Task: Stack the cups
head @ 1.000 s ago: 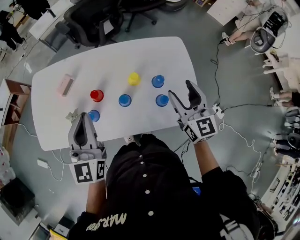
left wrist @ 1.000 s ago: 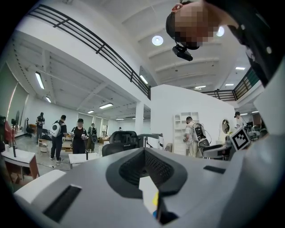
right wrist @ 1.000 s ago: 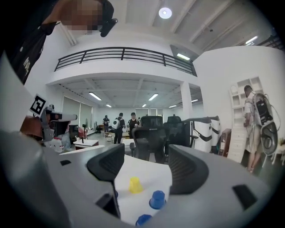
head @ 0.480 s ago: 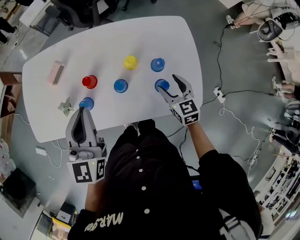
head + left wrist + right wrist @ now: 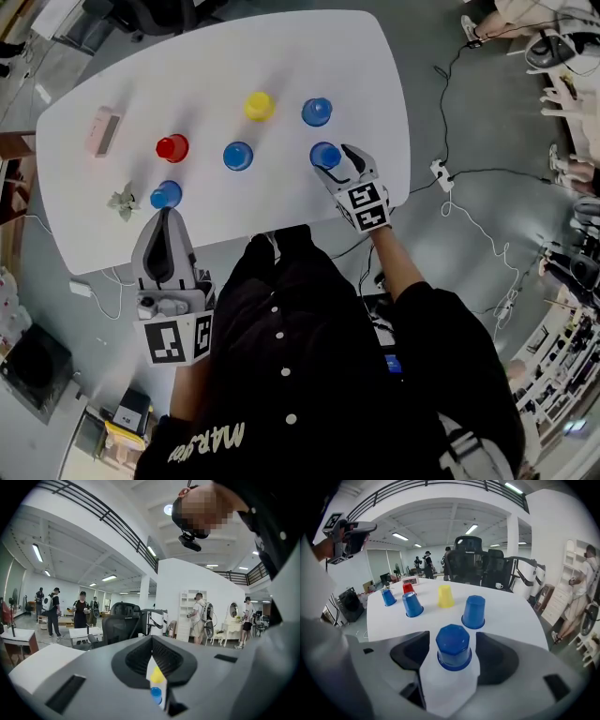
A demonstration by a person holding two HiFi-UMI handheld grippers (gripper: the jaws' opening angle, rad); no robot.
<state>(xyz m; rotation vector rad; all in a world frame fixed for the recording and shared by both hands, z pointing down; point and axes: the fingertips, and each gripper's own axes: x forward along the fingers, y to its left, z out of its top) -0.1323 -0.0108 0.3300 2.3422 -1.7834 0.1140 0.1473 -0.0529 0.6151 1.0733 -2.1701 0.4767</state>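
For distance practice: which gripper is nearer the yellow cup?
Right. The right gripper, fingers just opening around a blue cup, is diagonally right of the yellow cup; the left gripper hangs at the table edge.

- left gripper: jaws are sitting nearly together, leaving a thin slit with nothing pinched
- yellow cup: showing through that gripper's slit
- blue cup: showing in the slit, just below the yellow cup
- black office chair: standing beyond the gripper, upper left of it
- white table: lying left of the gripper
- people: standing far beyond the gripper, on its left

"MAR…" lettering on black shirt
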